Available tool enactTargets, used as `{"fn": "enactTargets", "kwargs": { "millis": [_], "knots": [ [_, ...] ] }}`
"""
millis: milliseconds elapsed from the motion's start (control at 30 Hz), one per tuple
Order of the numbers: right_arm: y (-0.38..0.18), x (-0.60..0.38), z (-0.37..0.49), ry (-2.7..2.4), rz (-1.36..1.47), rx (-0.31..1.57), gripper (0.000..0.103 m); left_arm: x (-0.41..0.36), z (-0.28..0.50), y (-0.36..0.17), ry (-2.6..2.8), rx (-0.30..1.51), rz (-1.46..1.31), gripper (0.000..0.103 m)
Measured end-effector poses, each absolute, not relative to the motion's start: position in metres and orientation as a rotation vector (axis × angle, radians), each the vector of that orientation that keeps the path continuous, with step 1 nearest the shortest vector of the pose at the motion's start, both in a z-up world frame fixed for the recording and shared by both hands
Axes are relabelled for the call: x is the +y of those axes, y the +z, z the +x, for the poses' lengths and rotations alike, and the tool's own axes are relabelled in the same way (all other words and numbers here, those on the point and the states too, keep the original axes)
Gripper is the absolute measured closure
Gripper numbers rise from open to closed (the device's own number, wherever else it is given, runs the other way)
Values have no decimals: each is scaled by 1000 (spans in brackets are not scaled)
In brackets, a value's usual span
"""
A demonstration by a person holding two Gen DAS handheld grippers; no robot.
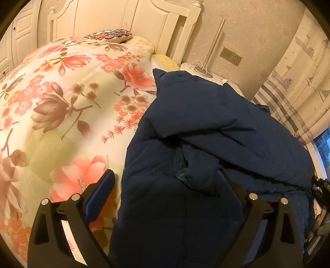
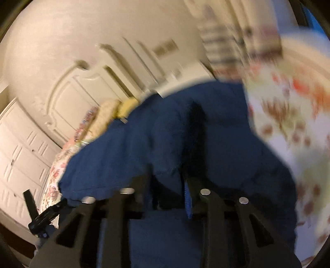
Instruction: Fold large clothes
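A dark navy padded jacket (image 1: 206, 132) lies on the flowered bed, folded over on itself in thick layers. My left gripper (image 1: 167, 179) is open, its jaws wide apart; the left finger rests over the bedspread, the right finger is against the jacket, and jacket fabric lies between them. In the right wrist view, which is blurred, the same jacket (image 2: 144, 134) fills the middle. My right gripper (image 2: 167, 181) is shut on a fold of the jacket, the fabric pinched between the close-set fingers.
The bed is covered by a flowered quilt (image 1: 61, 103). A cream headboard (image 1: 123, 18) and a patterned pillow (image 1: 109, 35) are at the far end. A white nightstand with cables (image 1: 204, 70) and striped curtains (image 1: 292, 99) stand on the right. White wardrobe doors (image 2: 22, 148) are behind.
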State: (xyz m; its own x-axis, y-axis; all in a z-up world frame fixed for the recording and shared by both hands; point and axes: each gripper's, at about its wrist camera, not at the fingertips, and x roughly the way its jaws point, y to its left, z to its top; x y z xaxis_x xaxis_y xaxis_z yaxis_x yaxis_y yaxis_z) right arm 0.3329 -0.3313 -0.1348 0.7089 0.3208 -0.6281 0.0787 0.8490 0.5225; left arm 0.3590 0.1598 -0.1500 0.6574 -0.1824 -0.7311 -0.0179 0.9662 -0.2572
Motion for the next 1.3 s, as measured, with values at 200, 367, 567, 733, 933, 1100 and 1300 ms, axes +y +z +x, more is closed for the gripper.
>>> {"fn": "enactTargets", "kwargs": {
  "millis": [200,367,567,733,933,1100,1300],
  "knots": [
    [-95,-344,311,10,487,691,19,168,314,-99,7,547,-245,8],
    [-52,-322,309,5,289,562,19,129,322,-40,-103,477,-172,3],
    [-55,-244,352,115,52,620,15,48,403,-62,-105,699,32,3],
    [-130,-236,385,107,-34,844,11,22,427,-130,-102,823,160,2],
    [-134,-230,391,110,-64,863,7,26,425,-138,-95,803,177,2],
    [-133,-231,392,155,-75,893,4,28,422,-137,-94,801,177,2],
    [-87,-242,383,213,56,741,4,30,426,-133,-97,801,171,2]
  ]
}}
